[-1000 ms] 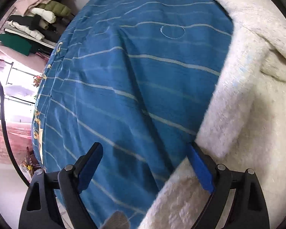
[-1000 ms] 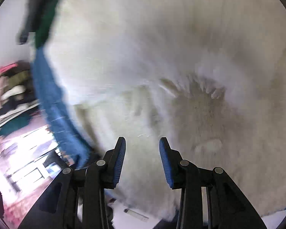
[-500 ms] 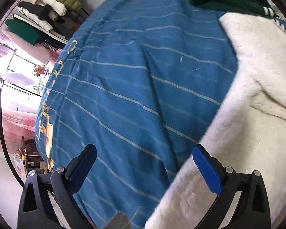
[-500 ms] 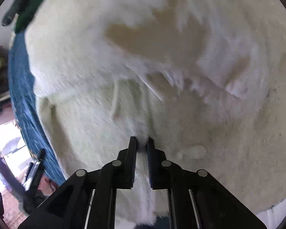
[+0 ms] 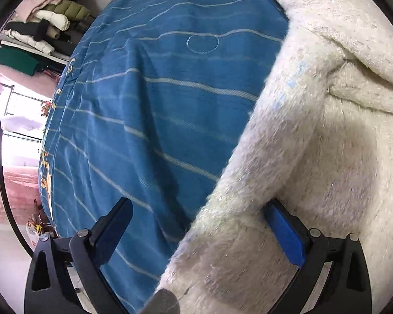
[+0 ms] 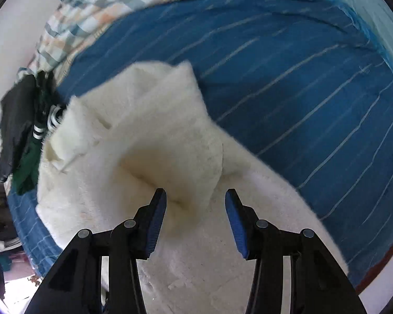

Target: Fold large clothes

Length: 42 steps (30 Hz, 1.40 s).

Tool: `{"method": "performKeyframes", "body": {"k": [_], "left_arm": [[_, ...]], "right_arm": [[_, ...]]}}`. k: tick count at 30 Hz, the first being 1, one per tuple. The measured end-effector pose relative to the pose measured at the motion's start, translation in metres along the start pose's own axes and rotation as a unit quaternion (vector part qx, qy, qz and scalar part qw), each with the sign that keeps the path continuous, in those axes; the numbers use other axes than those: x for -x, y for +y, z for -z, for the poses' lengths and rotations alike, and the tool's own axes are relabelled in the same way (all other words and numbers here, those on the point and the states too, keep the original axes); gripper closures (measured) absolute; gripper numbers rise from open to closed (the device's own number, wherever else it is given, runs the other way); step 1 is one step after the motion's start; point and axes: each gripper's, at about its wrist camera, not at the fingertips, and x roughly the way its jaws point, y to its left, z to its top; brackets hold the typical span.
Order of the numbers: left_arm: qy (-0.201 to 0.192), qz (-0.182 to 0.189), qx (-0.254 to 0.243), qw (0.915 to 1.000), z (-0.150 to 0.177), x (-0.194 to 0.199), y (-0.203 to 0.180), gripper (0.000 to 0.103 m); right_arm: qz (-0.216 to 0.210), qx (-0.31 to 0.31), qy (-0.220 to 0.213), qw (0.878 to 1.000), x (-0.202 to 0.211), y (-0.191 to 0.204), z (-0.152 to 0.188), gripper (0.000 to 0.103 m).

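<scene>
- Now the right gripper (image 6: 195, 218) stands spread and empty above the white fleece coat (image 6: 133, 162); half a second earlier its jaws were pressed together on a pinch of the pile, so the fabric has been let go.
- Just beyond its fingertips a flap of the coat lies doubled over the body of the garment, which suggests one fold has been laid and released.
- Meanwhile the left gripper (image 5: 196, 238) is again low at the coat's edge, much as it was a second ago; half a second ago it sat a little further back.
- Its jaws are wide apart, one finger (image 5: 283, 231) resting against the fleece, the other (image 5: 112, 225) out over the blue striped bedcover (image 5: 149, 110); nothing is pinched.
- The coat lies on the bedcover, its fluffy border crossing between the left fingers.
- Beyond the coat's far end, a dark green garment (image 6: 26, 141) lies heaped against a checked cloth (image 6: 91, 7).
- Judging by the pose, the left side is probably next to be gripped and folded inward; the thick pile may slip from a shallow bite.
</scene>
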Motion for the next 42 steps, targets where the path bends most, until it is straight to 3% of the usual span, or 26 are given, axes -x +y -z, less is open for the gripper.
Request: {"method": "performKeyframes", "body": {"k": [6, 9, 11, 13, 14, 16, 19, 22, 24, 26, 33, 39, 42], "left_arm": [[0.000, 0.003, 0.015, 0.9999, -0.002, -0.003, 0.003, 0.000], [0.010, 0.001, 0.022, 0.9997, -0.003, -0.002, 0.001, 0.000], [0.019, -0.001, 0.030, 0.9994, -0.005, -0.001, 0.001, 0.000], [0.023, -0.002, 0.037, 0.9991, -0.005, -0.001, 0.002, 0.000], [0.023, -0.003, 0.040, 0.9990, -0.005, 0.000, 0.003, 0.000], [0.022, -0.007, 0.042, 0.9989, -0.005, 0.002, 0.004, 0.000], [0.019, -0.018, 0.046, 0.9986, -0.005, 0.014, 0.006, 0.000], [-0.003, -0.029, 0.048, 0.9984, -0.005, 0.035, 0.006, 0.000], [-0.020, -0.047, 0.045, 0.9977, -0.002, 0.053, 0.001, 0.000], [-0.030, -0.067, 0.041, 0.9965, 0.004, 0.073, -0.010, 0.000], [-0.016, -0.142, 0.005, 0.9898, 0.063, 0.131, -0.101, 0.000], [0.038, -0.145, -0.023, 0.9884, 0.130, 0.181, -0.214, 0.000], [0.052, -0.135, -0.059, 0.9877, 0.161, 0.212, -0.276, 0.000]], "right_arm": [[-0.015, 0.048, -0.048, 0.998, 0.031, 0.019, 0.019, 0.054], [-0.050, 0.047, -0.022, 0.997, 0.013, 0.028, 0.020, 0.054], [-0.050, 0.052, -0.002, 0.997, -0.019, 0.034, 0.009, 0.054], [-0.037, 0.056, 0.020, 0.998, -0.049, 0.033, -0.006, 0.076], [0.004, 0.057, 0.024, 0.998, -0.067, 0.033, -0.016, 0.085], [0.024, 0.060, 0.057, 0.996, -0.099, 0.027, -0.033, 0.088], [0.034, 0.098, 0.076, 0.992, -0.096, 0.037, -0.043, 0.087], [0.033, 0.156, 0.084, 0.984, -0.069, 0.044, -0.034, 0.081], [0.039, 0.185, 0.088, 0.978, -0.054, 0.038, -0.023, 0.054], [0.049, 0.210, 0.093, 0.972, -0.041, 0.024, -0.009, 0.046], [0.102, 0.256, 0.129, 0.953, -0.041, -0.071, 0.025, 0.046], [0.123, 0.270, 0.146, 0.944, -0.041, -0.152, 0.020, 0.046], [0.133, 0.275, 0.146, 0.941, -0.033, -0.186, 0.009, 0.046]]}}
